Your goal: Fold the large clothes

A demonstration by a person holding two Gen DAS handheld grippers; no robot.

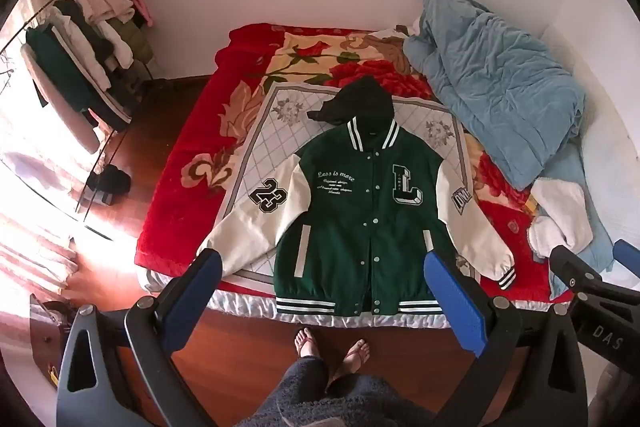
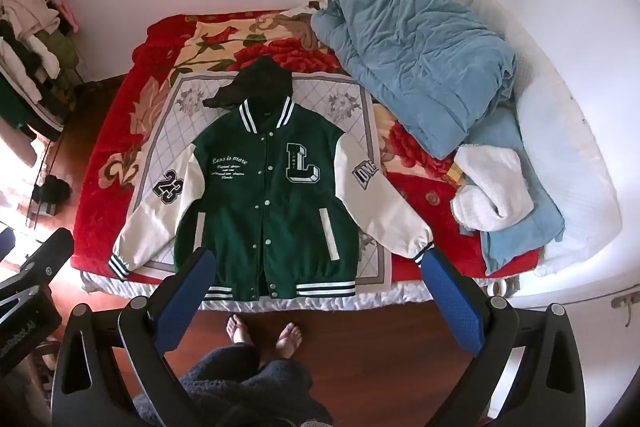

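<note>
A green varsity jacket (image 1: 360, 223) with cream sleeves, a black hood and a white "L" lies flat, front up and snapped shut, on the bed's near edge; it also shows in the right wrist view (image 2: 272, 211). Both sleeves are spread outward. My left gripper (image 1: 324, 267) is open and empty, held high above the jacket's hem. My right gripper (image 2: 318, 267) is open and empty too, above the hem and right cuff. The right gripper's body shows at the right of the left wrist view (image 1: 592, 291).
The bed has a red floral blanket (image 1: 248, 75). A crumpled blue quilt (image 1: 492, 83) and a white towel (image 1: 560, 219) lie at its right. A clothes rack (image 1: 80, 59) stands at the left. The person's feet (image 1: 332, 351) stand on the wood floor.
</note>
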